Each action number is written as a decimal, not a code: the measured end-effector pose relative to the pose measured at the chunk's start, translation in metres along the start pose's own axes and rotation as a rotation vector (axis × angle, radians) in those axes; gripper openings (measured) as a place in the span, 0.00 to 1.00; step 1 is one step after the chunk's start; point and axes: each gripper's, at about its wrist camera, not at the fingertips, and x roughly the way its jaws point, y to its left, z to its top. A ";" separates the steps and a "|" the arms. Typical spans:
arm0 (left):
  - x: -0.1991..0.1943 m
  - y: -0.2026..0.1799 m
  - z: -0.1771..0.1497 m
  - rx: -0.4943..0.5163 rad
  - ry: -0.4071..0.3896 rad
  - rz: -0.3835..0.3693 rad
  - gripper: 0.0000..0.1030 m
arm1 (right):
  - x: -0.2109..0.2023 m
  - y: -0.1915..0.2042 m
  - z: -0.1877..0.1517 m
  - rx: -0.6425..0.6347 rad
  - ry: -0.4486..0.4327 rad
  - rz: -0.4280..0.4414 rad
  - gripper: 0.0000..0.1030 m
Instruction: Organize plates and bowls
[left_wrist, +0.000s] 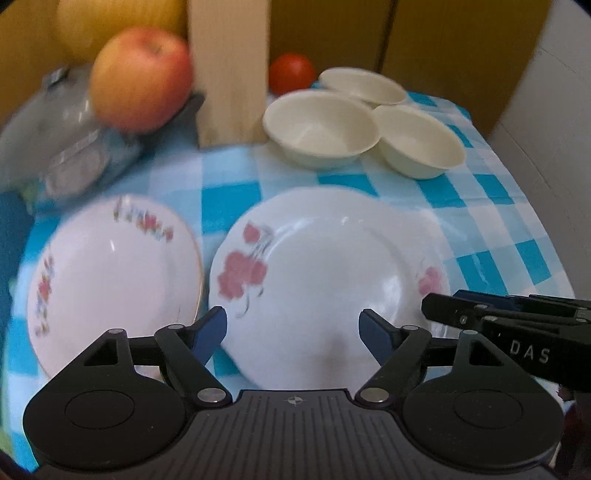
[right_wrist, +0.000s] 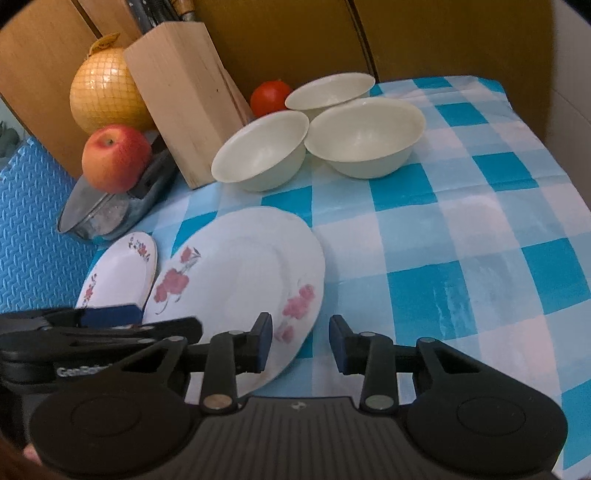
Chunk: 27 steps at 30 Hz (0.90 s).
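Observation:
A large white plate (left_wrist: 325, 280) with pink flowers lies on the blue checked cloth. A smaller floral-rimmed plate (left_wrist: 114, 280) lies just to its left. My left gripper (left_wrist: 293, 332) is open, its jaws spread above the large plate's near edge and holding nothing. My right gripper (right_wrist: 301, 341) is also open and empty, over the near right rim of the large plate (right_wrist: 236, 280). Its fingers (left_wrist: 443, 308) reach in from the right in the left wrist view. Three cream bowls (right_wrist: 262, 155) (right_wrist: 364, 136) (right_wrist: 328, 90) stand clustered behind the plates. The small plate (right_wrist: 122, 273) is partly hidden by the left gripper's fingers (right_wrist: 110, 314).
A wooden knife block (right_wrist: 184, 96) stands behind the plates, with a tomato (right_wrist: 269, 96) beside it. An apple (right_wrist: 114, 162) rests on a metal lidded pot (right_wrist: 107, 214), and a netted yellow fruit (right_wrist: 103, 92) sits behind. A blue foam mat (right_wrist: 33, 229) lies to the left. The table edge (right_wrist: 554, 155) is to the right.

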 end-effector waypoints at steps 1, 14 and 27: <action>0.000 0.004 -0.001 -0.009 0.002 0.000 0.83 | 0.002 -0.001 0.000 0.002 0.003 -0.002 0.34; 0.026 0.012 0.015 -0.094 0.063 -0.072 0.85 | 0.020 -0.003 0.011 0.038 0.013 0.017 0.39; 0.013 0.000 0.002 -0.013 0.031 -0.039 0.81 | 0.002 0.007 -0.004 -0.072 0.000 -0.021 0.38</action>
